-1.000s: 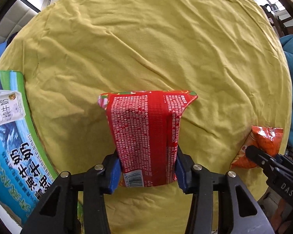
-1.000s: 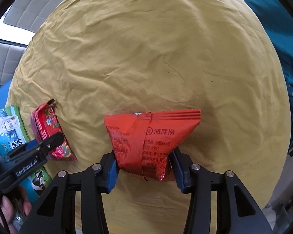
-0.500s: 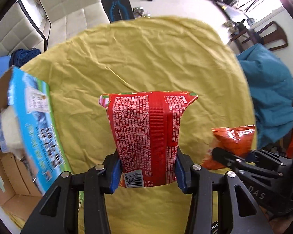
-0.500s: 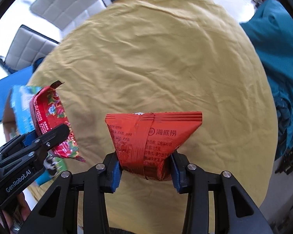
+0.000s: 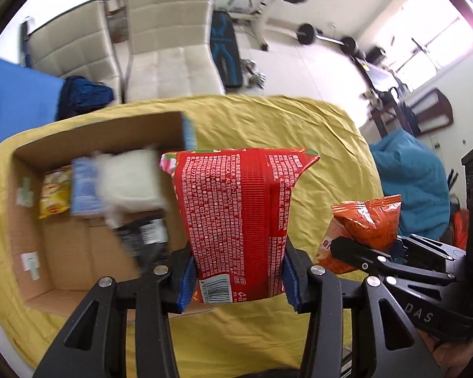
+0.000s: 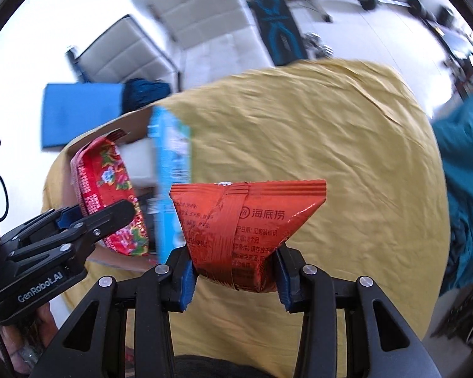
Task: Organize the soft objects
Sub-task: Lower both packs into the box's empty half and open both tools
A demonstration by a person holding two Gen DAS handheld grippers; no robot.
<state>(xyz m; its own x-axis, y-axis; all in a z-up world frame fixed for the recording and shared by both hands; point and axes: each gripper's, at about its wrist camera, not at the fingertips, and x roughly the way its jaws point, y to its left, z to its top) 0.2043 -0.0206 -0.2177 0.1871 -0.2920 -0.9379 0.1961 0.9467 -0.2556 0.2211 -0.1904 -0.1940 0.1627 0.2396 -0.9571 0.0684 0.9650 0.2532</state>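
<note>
My left gripper (image 5: 238, 280) is shut on a red floral snack bag (image 5: 236, 214), held in the air to the right of an open cardboard box (image 5: 88, 138). The box holds a yellow packet (image 5: 55, 193), a blue pack (image 5: 85, 186), a white soft pack (image 5: 129, 179) and a dark item. My right gripper (image 6: 235, 275) is shut on an orange-red snack packet (image 6: 242, 223), held above the yellow cloth. The right gripper and its packet (image 5: 367, 220) show at the right of the left wrist view. The left gripper with the floral bag (image 6: 110, 189) shows at the left of the right wrist view.
A round table under a wrinkled yellow cloth (image 5: 299, 119) carries the box at its left. Its blue printed flap (image 6: 172, 170) stands upright. White padded chairs (image 5: 170, 44) stand beyond the table. A teal cloth heap (image 5: 416, 173) lies at the right.
Both grippers have lifted with their bags, and the views now take in the room. The left gripper has swung left, so the open box inside has come into view.
</note>
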